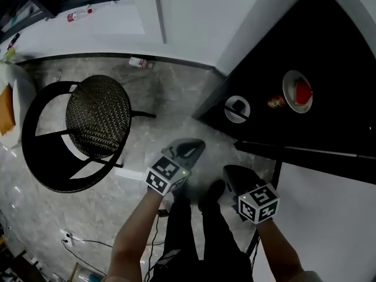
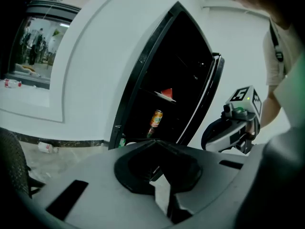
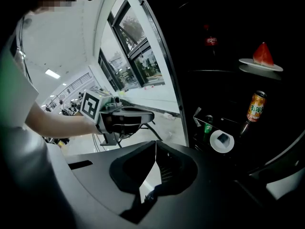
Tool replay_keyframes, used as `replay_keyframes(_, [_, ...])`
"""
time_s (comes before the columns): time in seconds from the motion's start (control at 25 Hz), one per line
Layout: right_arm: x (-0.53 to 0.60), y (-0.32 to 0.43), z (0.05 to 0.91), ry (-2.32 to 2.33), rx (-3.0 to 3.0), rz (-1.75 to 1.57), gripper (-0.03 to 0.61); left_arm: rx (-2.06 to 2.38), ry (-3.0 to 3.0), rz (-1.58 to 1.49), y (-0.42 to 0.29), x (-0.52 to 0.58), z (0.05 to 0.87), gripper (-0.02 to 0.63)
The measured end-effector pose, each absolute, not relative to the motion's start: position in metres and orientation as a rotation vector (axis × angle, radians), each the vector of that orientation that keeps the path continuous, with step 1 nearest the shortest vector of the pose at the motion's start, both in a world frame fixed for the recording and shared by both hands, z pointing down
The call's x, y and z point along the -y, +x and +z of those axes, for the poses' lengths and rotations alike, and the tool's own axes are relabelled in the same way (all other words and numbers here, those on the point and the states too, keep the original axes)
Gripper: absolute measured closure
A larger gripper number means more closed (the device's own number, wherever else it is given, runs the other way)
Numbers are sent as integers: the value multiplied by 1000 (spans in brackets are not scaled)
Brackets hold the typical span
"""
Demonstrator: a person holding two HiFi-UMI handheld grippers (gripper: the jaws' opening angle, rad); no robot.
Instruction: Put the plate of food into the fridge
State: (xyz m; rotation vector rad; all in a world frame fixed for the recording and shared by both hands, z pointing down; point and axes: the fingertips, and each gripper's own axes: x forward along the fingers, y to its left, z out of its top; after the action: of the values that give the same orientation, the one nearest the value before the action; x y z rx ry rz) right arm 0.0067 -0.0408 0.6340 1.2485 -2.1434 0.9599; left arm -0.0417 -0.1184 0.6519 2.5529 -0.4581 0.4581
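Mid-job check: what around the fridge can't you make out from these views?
- Fridge interior: too dark in every view; the room left beside the watermelon plate is hidden.
- Small white plate, right gripper view: the dark item on it is too small to identify.
- Can: print too small to read.
- Head view: the fridge's right part is cut off by the picture's edge.

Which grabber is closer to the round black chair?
Left. In the head view the left gripper is just beside the chair; the right gripper is farther off, nearer the fridge.
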Motion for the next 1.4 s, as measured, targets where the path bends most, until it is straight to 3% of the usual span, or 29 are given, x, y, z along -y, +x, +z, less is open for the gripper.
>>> replay_keyframes(1.4, [59, -62, 421, 1393, 2317, 700, 557, 510, 2710, 226, -119, 91, 399, 603])
